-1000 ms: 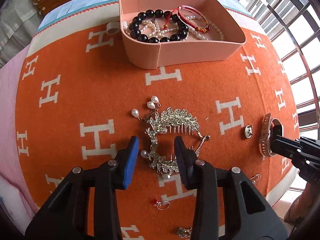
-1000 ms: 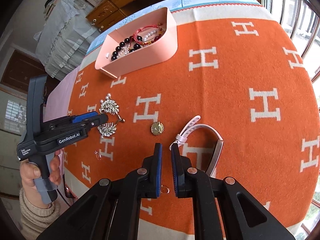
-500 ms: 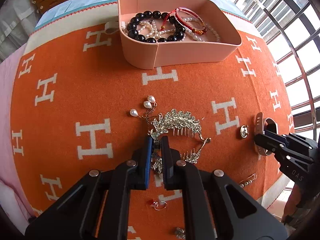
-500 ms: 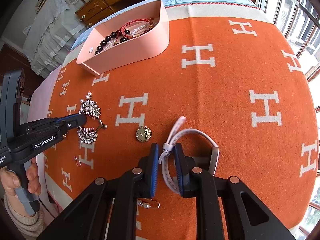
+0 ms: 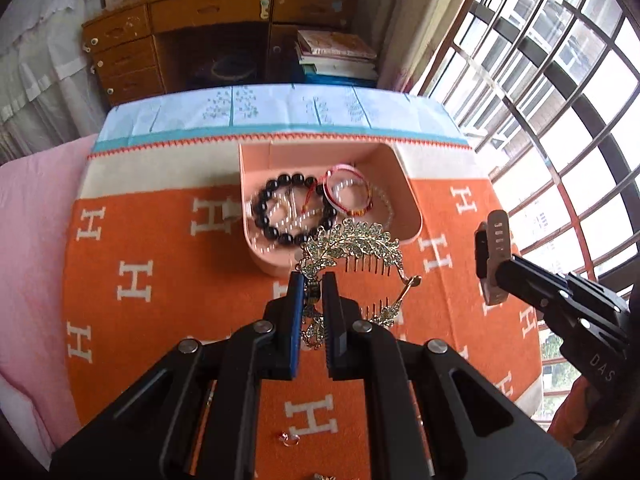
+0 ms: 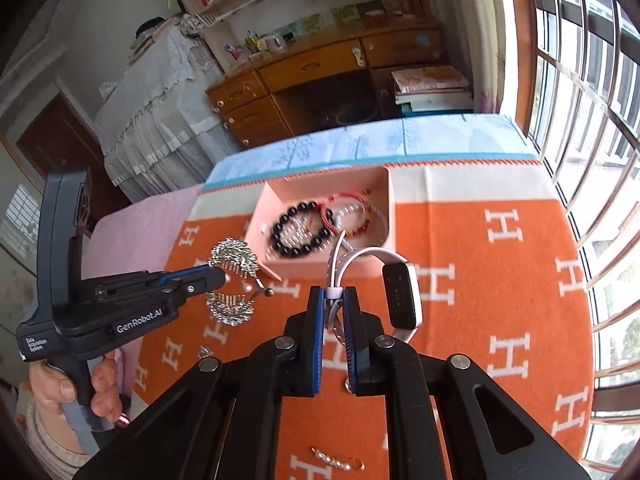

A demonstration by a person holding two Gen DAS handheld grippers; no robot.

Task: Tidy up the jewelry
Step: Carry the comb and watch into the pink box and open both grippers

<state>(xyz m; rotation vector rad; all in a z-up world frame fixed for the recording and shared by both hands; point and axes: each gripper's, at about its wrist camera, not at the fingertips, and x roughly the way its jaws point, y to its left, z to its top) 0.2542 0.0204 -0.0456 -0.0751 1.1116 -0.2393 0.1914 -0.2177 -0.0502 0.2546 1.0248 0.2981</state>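
Observation:
My left gripper (image 5: 312, 286) is shut on a rhinestone leaf hair comb (image 5: 356, 246) and holds it in the air just in front of the pink jewelry box (image 5: 408, 196). The comb also shows in the right wrist view (image 6: 234, 258). My right gripper (image 6: 334, 300) is shut on the strap of a pale pink smartwatch (image 6: 400, 292), lifted near the front of the pink box (image 6: 390, 200). The box holds a black bead bracelet (image 5: 280, 210), red cord bracelets (image 5: 340, 196) and pearls. The right gripper with the watch (image 5: 494, 248) shows at the right of the left wrist view.
An orange blanket with white H marks (image 5: 160, 340) covers the surface. A small red-stone ring (image 5: 289, 438) and a pearl pin (image 6: 338, 458) lie near the front edge. A small charm (image 6: 205, 351) lies at the left. A wooden desk (image 5: 200, 40) and barred windows (image 5: 560, 80) stand beyond.
Both grippers have lifted off the blanket with their items and moved forward toward the pink box. The comb and the watch now hang in the air.

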